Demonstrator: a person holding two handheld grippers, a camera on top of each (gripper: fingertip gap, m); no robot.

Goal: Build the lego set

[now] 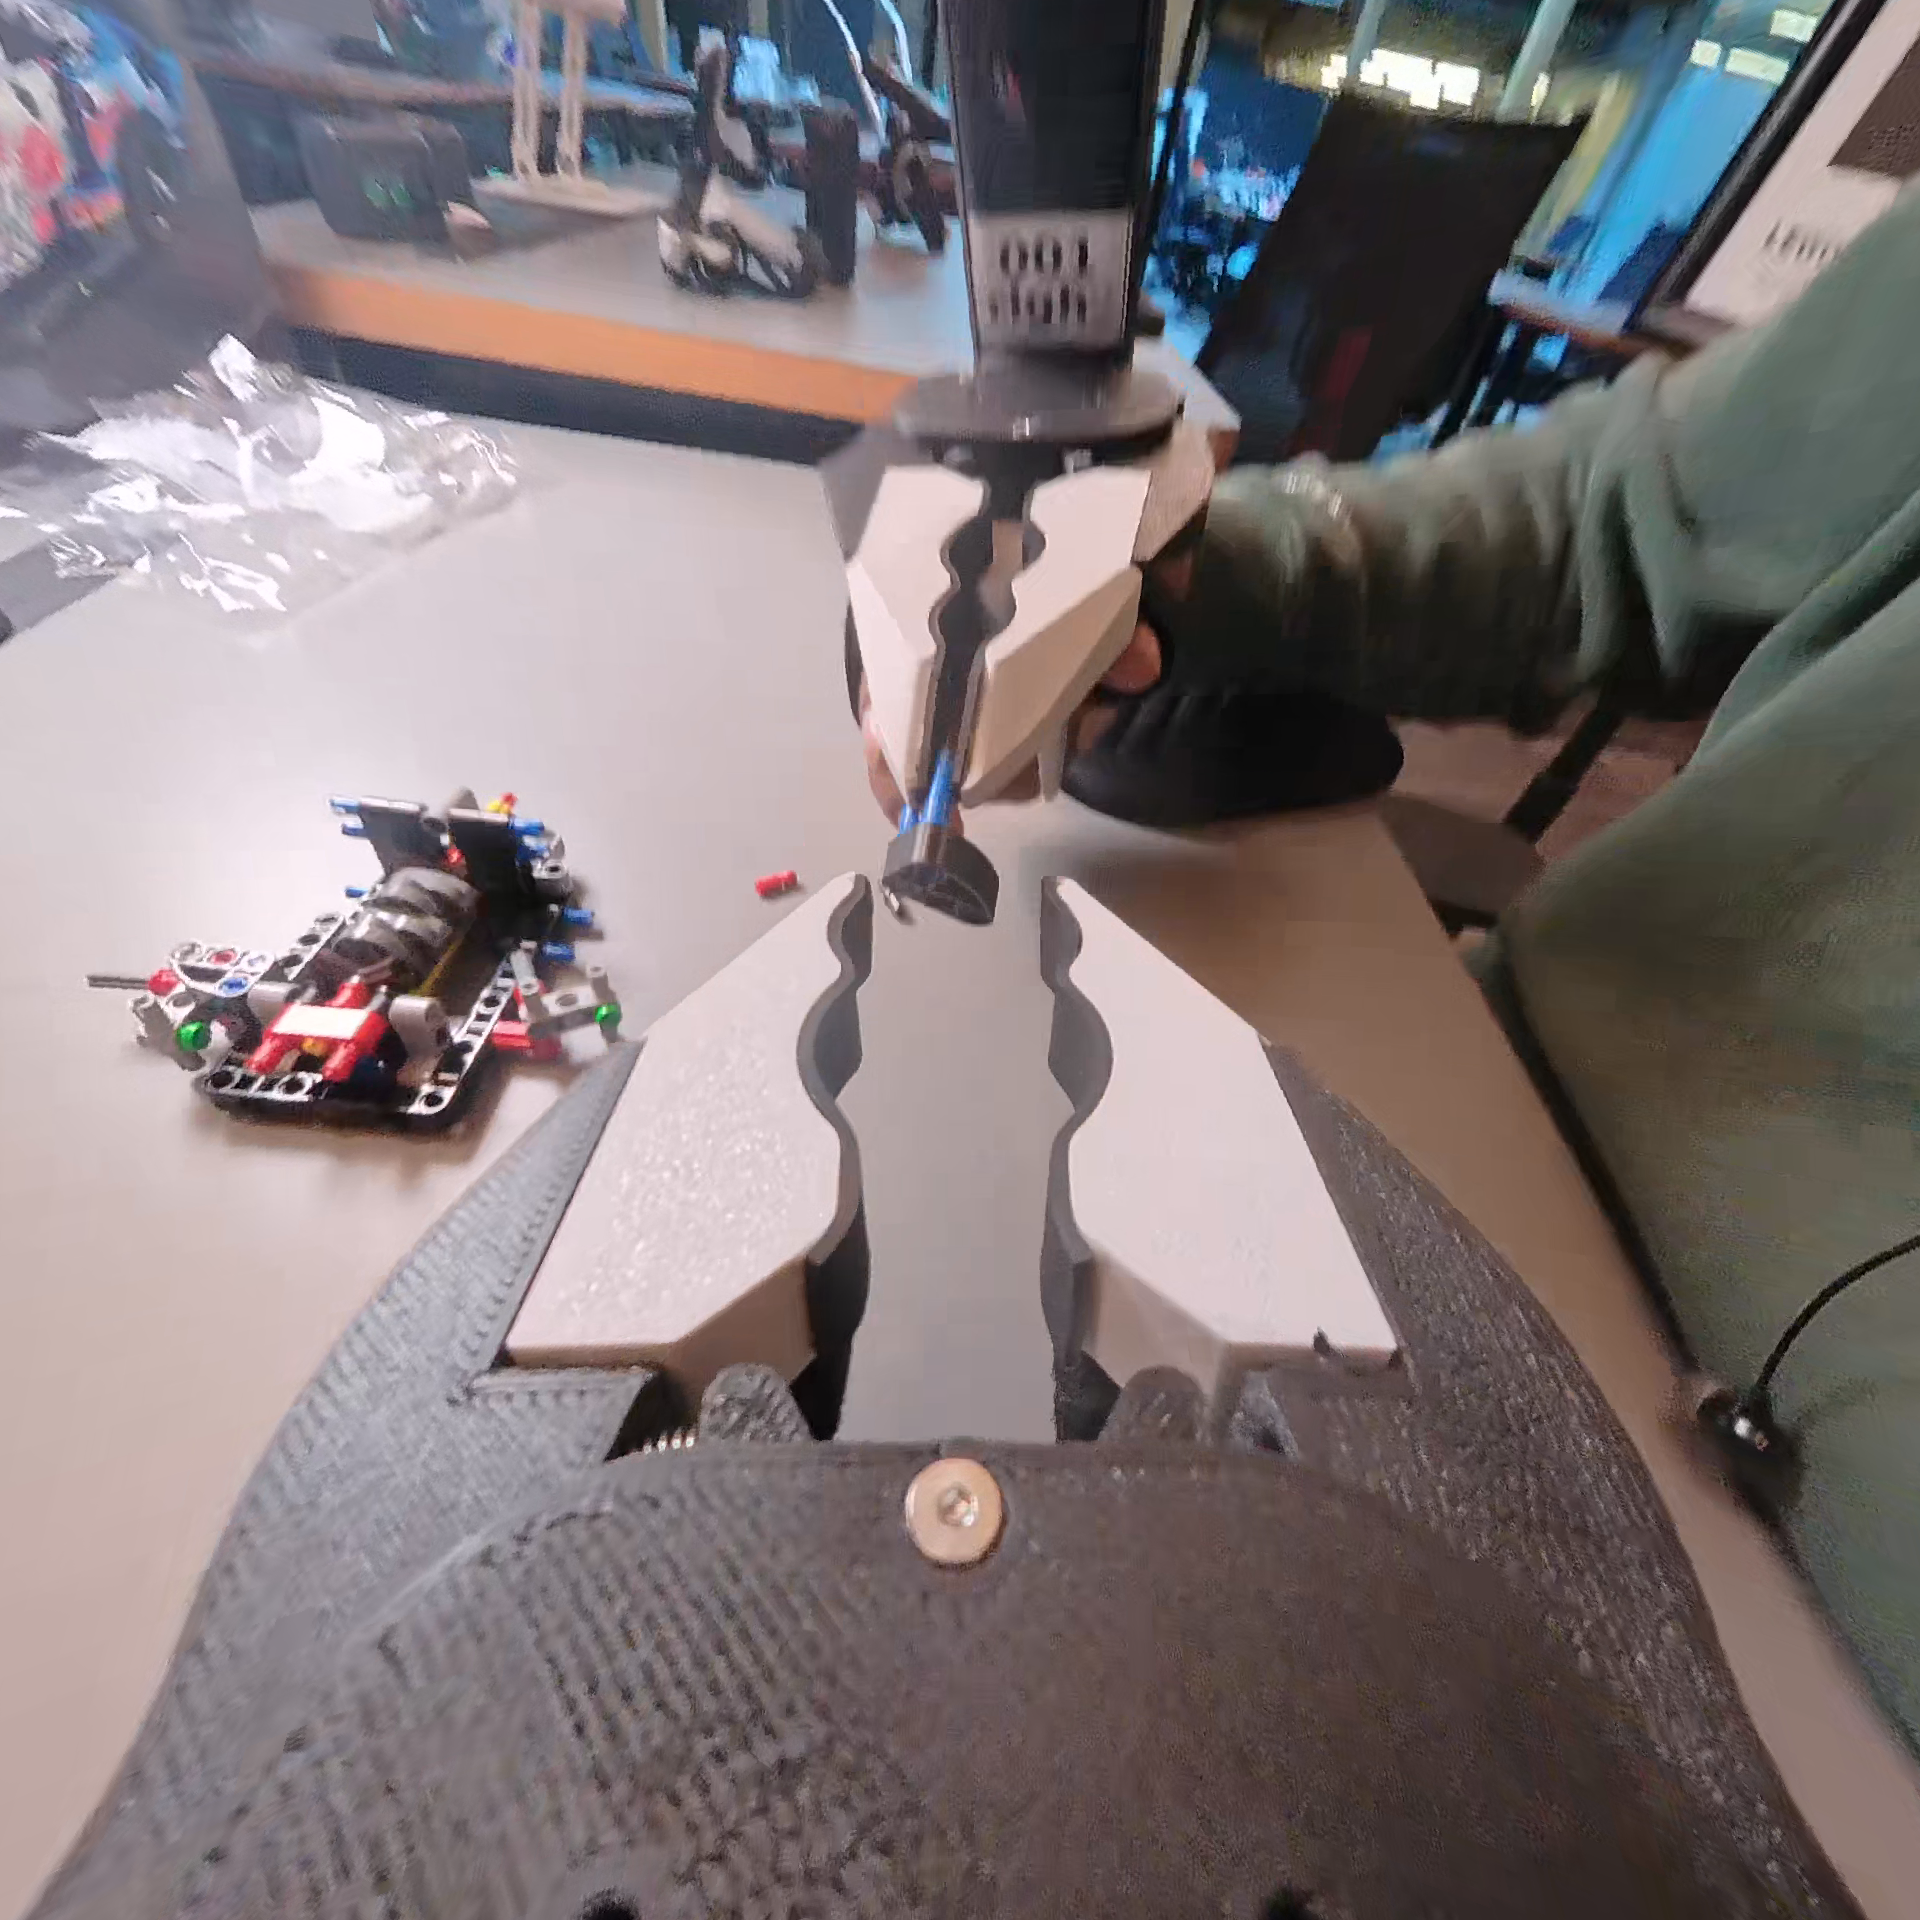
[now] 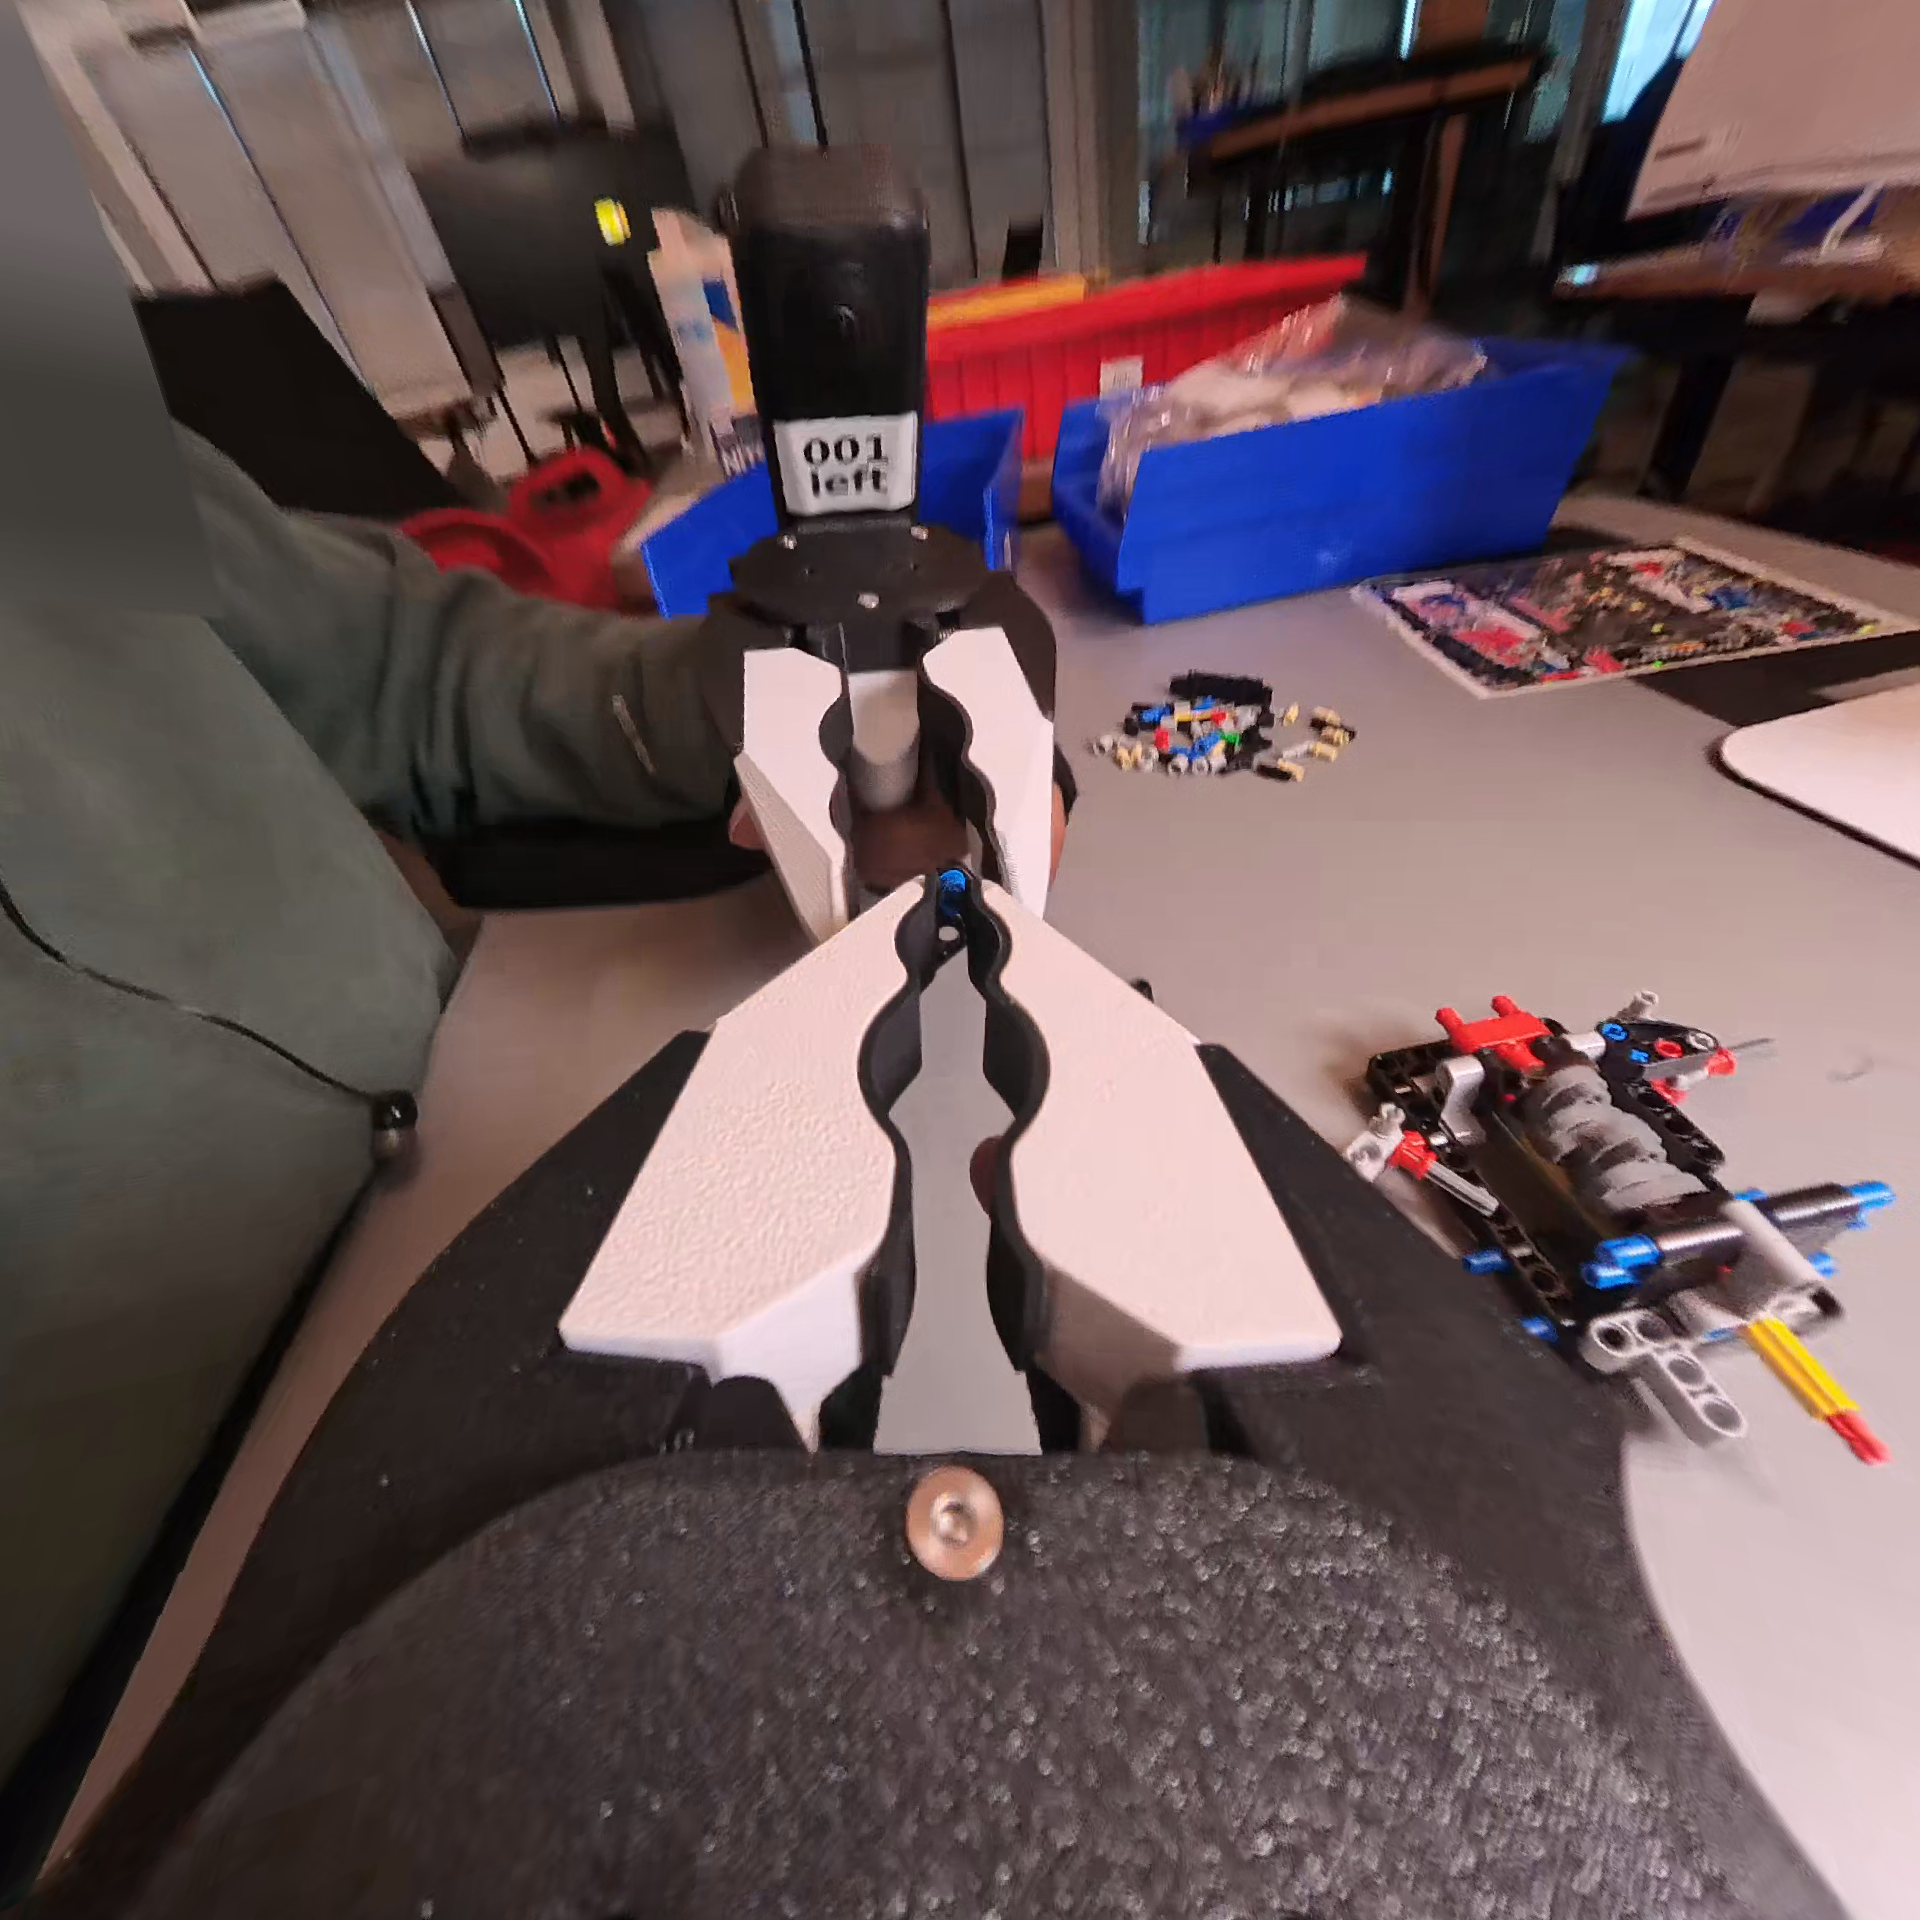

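The right gripper (image 1: 928,821) pinched a blue pin (image 1: 935,795) with a black piece (image 1: 940,881), pointing between the left gripper's (image 1: 951,894) spread fingers.

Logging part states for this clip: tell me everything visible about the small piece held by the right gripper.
The held piece is a small black block, apparently plastic, with a blue pin rising from it. The right gripper has its jaws shut on the blue pin, so the block hangs below, just above the grey table and just beyond the open left gripper, which does not touch it. From the right wrist view only the blue tip shows.
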